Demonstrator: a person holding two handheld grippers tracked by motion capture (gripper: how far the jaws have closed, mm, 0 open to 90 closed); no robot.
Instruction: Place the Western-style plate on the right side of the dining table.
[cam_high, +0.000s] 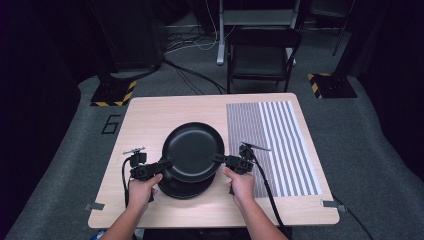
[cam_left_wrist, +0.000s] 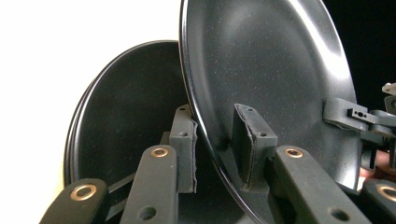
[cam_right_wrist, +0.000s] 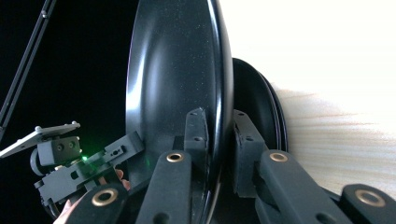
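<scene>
A black plate (cam_high: 194, 150) hangs a little above a stack of black plates (cam_high: 185, 190) on the wooden table (cam_high: 145, 120). My left gripper (cam_high: 162, 165) is shut on its left rim and my right gripper (cam_high: 220, 159) on its right rim. In the left gripper view the raised plate (cam_left_wrist: 271, 79) stands edge-on between the pads of my left gripper (cam_left_wrist: 215, 140), with the stack (cam_left_wrist: 126, 116) behind and the right gripper (cam_left_wrist: 345, 114) on the far rim. In the right gripper view my right gripper (cam_right_wrist: 218, 135) pinches the plate (cam_right_wrist: 173, 79). The stack (cam_right_wrist: 254, 102) lies beyond it, and the left gripper (cam_right_wrist: 112, 151) shows farther off.
A striped black-and-white mat (cam_high: 272, 145) covers the right part of the table. A dark folding chair (cam_high: 262, 55) stands behind the far edge. Cables trail from both grippers toward the table's near edge. Bare wood lies left of and behind the plates.
</scene>
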